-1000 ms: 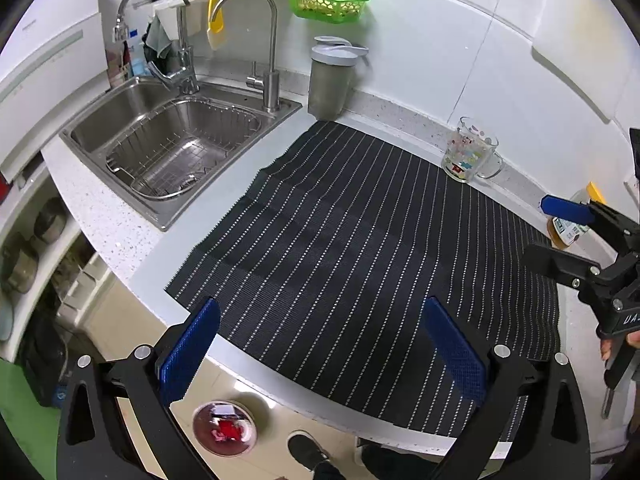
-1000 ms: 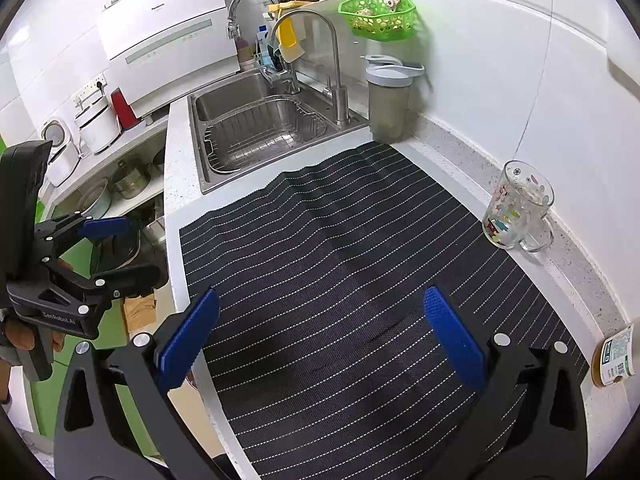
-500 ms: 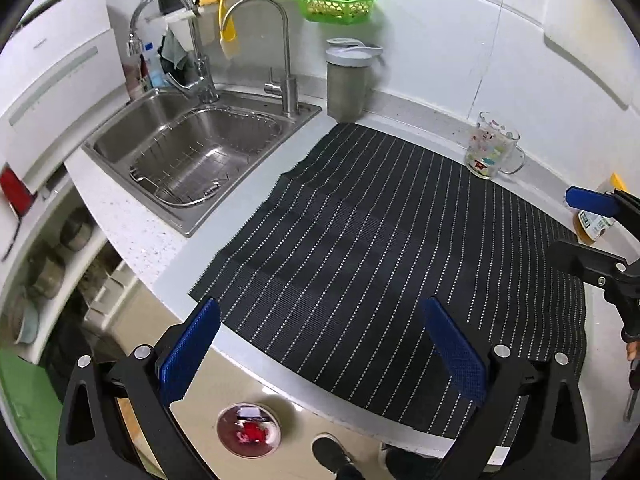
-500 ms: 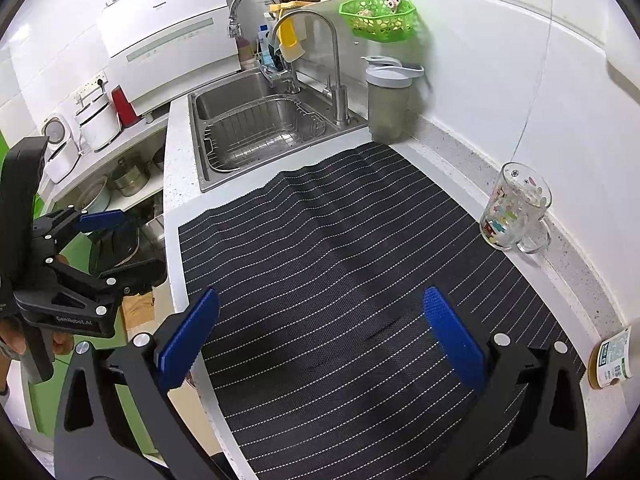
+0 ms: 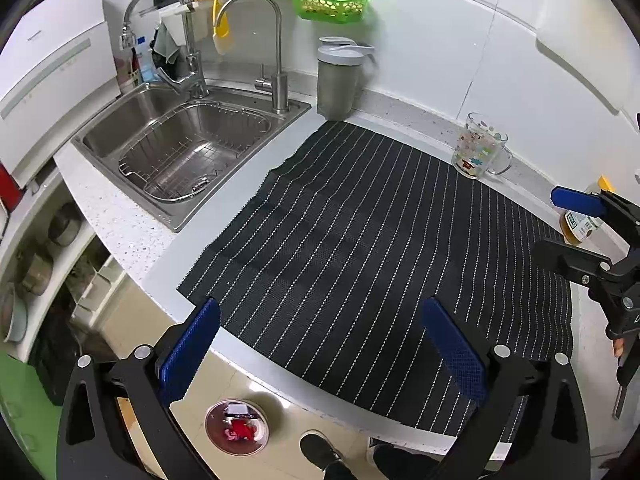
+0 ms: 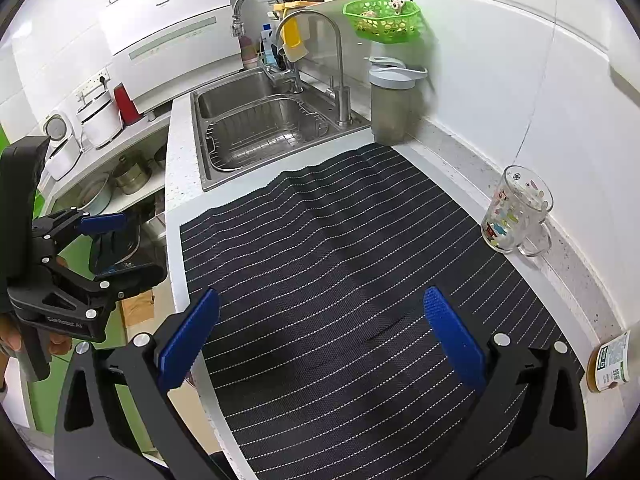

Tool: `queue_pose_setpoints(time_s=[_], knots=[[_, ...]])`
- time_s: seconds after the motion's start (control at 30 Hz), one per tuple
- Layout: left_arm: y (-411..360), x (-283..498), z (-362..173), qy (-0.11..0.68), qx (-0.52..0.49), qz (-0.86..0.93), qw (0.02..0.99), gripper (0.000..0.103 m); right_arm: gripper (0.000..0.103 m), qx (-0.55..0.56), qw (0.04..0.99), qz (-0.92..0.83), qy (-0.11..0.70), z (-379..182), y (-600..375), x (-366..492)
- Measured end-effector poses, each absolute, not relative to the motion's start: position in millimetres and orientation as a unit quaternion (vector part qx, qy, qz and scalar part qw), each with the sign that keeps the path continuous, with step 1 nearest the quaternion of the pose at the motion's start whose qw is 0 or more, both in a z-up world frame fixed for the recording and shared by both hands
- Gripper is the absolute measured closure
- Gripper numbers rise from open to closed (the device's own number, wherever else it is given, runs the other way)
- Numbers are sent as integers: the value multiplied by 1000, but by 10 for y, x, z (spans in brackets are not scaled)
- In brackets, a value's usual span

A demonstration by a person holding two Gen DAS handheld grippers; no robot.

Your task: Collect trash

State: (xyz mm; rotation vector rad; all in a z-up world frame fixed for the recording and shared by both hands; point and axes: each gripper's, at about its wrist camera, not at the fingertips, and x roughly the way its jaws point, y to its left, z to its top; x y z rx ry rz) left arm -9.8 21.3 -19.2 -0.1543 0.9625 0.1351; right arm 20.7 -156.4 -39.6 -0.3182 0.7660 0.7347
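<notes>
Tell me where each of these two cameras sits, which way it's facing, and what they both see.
Left wrist: rides the left gripper, over the counter's front edge, facing the sink and wall; shows its own open fingers, the right gripper, a shoe.
Right wrist: rides the right gripper, above the striped mat, facing the sink; shows its open fingers, the left gripper, a hand.
Shared: sink, mat, glass mug, green basket, grey shaker bottle.

Striped black mat (image 5: pixel 360 248) on counter, steel sink (image 5: pixel 188 148), grey lidded jug (image 5: pixel 338 80), glass mug (image 5: pixel 478 152)
</notes>
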Motion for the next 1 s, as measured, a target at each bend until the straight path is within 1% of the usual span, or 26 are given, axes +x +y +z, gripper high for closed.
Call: queue_pose_setpoints(time_s=[1.0], knots=[[237, -101, -184, 469, -82, 55, 878, 6, 3, -152, 850, 350, 364, -392, -1563, 217]])
